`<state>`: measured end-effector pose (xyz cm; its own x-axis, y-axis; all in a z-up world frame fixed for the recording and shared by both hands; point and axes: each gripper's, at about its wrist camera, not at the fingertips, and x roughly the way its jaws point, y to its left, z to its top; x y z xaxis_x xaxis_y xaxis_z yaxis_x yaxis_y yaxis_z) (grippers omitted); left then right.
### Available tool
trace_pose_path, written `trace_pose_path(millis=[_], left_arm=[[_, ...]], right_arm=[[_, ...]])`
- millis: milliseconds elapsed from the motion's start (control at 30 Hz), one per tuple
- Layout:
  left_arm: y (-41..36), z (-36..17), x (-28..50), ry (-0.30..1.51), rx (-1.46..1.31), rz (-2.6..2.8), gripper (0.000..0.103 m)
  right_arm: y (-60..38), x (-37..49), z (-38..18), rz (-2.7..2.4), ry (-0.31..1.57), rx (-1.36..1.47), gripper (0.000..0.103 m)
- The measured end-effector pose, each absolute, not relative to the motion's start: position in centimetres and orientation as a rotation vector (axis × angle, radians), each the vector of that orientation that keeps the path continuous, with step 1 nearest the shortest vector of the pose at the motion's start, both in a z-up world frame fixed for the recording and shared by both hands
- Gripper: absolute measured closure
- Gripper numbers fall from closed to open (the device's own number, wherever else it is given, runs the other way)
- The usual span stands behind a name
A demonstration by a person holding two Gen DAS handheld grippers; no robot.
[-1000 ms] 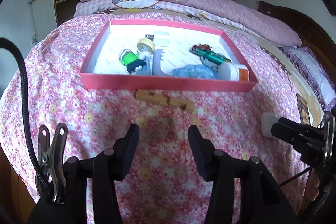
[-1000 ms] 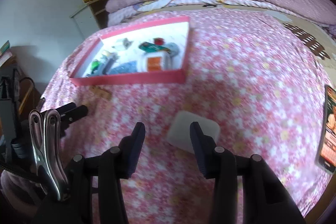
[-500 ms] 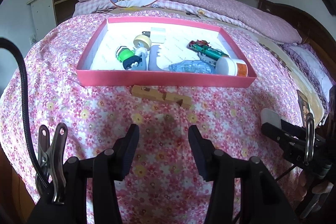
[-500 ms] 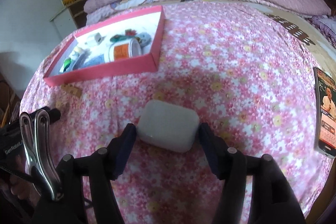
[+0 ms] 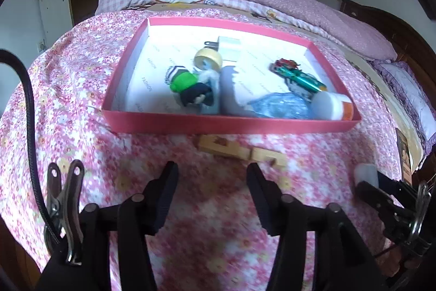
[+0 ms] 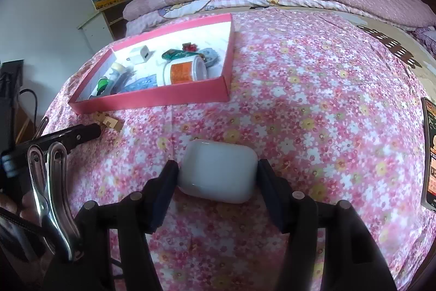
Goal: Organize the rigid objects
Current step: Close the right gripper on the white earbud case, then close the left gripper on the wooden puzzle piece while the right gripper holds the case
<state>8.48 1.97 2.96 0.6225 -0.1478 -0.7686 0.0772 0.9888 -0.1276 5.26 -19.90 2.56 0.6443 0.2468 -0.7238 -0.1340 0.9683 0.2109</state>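
Right claw: my right gripper [image 6: 217, 173] has its two black fingers [image 6: 163, 188] pressed against the short sides of the white earbud case [image 6: 218, 171]; I read it as grasping the case.
Earbud case: it sits between the finger pads, low over the floral bedspread [image 6: 313, 100]; I cannot tell whether it touches the cloth. From the left wrist view only its pale end [image 5: 366, 174] shows in that claw at the far right.
Left claw: my left gripper [image 5: 212, 173] is released, its fingers spread wide with nothing between them, above the bedspread [image 5: 81, 89].
Wooden puzzle piece: the notched block [image 5: 241, 150] lies on the cloth just ahead of the left fingertips, close beside the near wall of the tray; it also shows from the right view [image 6: 107, 121].
Tray: the pink box [image 5: 231, 124] rests on the bedspread beyond the block, well apart from the earbud case.
Tray contents: white bottle with orange label [image 6: 184, 71] against the near wall, blue crinkled packet [image 5: 280, 105], green pen-like item [image 5: 299, 77], white charger plug [image 6: 140, 54], roll of tape [image 5: 208, 59], small green and black toy [image 5: 188, 86].
Right edge: a phone [image 6: 430, 154] lies on the bedspread.
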Motion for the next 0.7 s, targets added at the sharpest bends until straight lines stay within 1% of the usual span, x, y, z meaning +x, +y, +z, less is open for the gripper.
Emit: trace_pose_path(millis=[267, 533, 700], left_arm=[[1.4, 2.9, 9.4, 0.875, -0.035, -0.217, 0.03], [-1.3, 2.3, 9.5, 0.858, 0.116, -0.222, 0.024], [-2.2, 2.6, 9.0, 0.852, 0.08, -0.279, 0.018]], right_arm=[[-20.0, 5.2, 2.5, 0.229, 0.841, 0.141, 0.042], [-20.0, 5.1, 2.5, 0.233, 0.84, 0.139, 0.042], [-20.0, 5.1, 2.5, 0.234, 0.84, 0.14, 0.042]])
